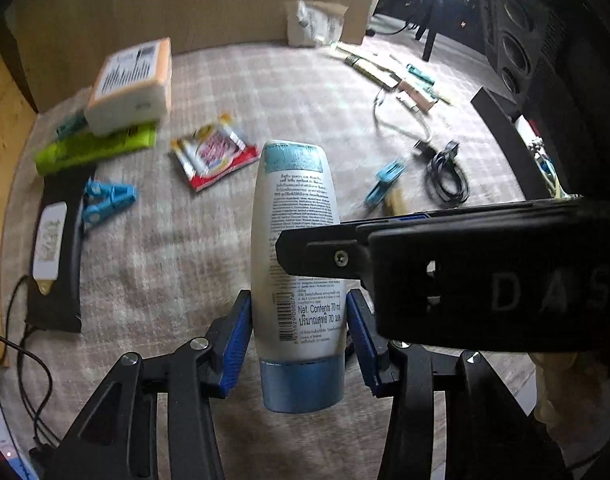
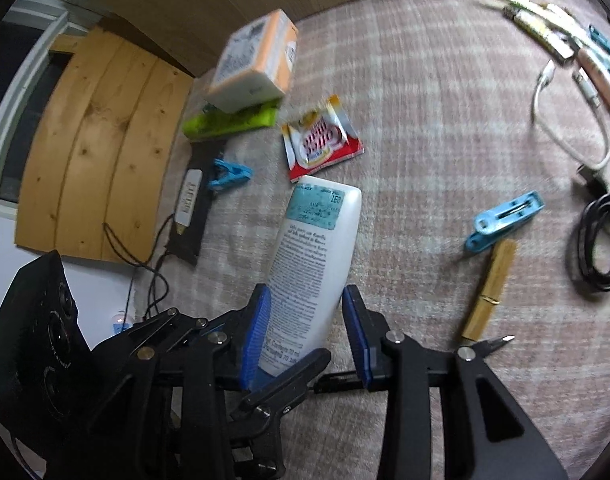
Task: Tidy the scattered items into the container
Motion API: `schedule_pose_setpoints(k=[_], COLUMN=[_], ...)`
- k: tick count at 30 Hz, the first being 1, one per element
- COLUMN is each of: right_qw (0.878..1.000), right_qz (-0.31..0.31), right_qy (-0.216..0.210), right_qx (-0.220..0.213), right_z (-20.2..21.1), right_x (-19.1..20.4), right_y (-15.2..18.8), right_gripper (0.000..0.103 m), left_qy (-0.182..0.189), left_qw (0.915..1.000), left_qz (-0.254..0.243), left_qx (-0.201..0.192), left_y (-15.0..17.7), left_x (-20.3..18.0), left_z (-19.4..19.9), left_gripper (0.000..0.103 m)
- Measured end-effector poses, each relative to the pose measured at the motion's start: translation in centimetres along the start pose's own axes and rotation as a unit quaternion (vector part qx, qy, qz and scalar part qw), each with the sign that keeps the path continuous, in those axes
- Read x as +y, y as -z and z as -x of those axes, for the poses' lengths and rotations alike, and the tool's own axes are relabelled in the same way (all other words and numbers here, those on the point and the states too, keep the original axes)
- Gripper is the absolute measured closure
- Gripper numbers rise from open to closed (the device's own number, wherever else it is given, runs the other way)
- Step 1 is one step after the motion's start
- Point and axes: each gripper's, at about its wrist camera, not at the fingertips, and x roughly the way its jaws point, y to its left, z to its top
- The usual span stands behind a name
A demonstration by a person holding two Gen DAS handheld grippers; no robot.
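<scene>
A white lotion bottle (image 1: 293,240) with a blue cap hangs above the checked cloth (image 1: 233,92), cap end toward the left wrist camera. My left gripper (image 1: 299,316) has its blue pads pressed on the bottle's lower sides just above the cap. From the right, a black finger (image 1: 317,258) of my right gripper crosses the bottle's printed face. In the right wrist view the same bottle (image 2: 317,248) stands between the pads of my right gripper (image 2: 307,312), which close on it. A left-gripper finger (image 2: 289,376) lies across its base.
On the cloth lie an orange-and-white box (image 1: 133,84) on a green tube (image 1: 93,148), a red sachet (image 1: 215,156), blue clips (image 1: 109,200) (image 2: 505,220), a wooden peg (image 2: 489,292), a black cable (image 2: 601,240) and a white cable (image 2: 565,128). A wooden board (image 2: 97,152) borders the left.
</scene>
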Motion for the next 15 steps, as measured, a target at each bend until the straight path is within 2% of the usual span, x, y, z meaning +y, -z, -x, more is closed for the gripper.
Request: schedule_pose_setpoints(k=[7,15], right_qw=[0.999,0.998], right_qz=[0.012,0.006], right_qy=[-0.001,0.012], right_qx=[-0.03,-0.069], right_z=[4.8,11.7], right_x=[-1.4,-6.4], right_y=[0.0,1.3], right_gripper=[0.066,0.066], left_qy=[-0.002,0.011], left_qw=[0.9996,0.998], left_qz=[-0.014,-0.048], left_qx=[-0.024,-0.041], left_y=[-1.2,-3.7], left_x=[-4.1,-13.0], left_z=[1.9,1.7], left_gripper=[0.059,0.059])
